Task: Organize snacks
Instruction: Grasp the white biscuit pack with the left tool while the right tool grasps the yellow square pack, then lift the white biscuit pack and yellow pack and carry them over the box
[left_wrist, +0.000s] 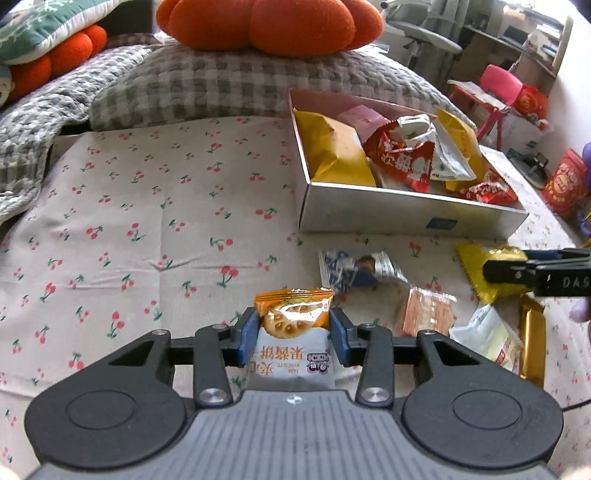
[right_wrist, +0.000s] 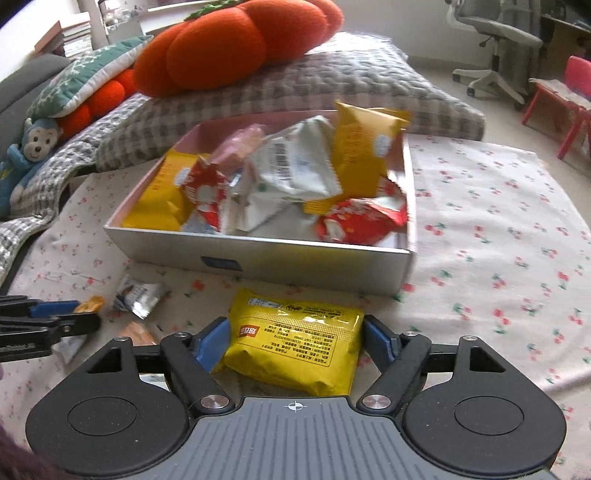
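Left tongs (left_wrist: 293, 334) pinched narrow — right tongs (right_wrist: 295, 341) clamped wider, both angled downward.

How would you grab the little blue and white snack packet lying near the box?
Grip the blue and white packet across its narrow middle, coming down from above. It lies flat on the cherry cloth, so there is no edge to get under, and its crimped ends look too floppy to hold well.

Both wrist views: close, downward, sharing box (left_wrist: 406, 214).
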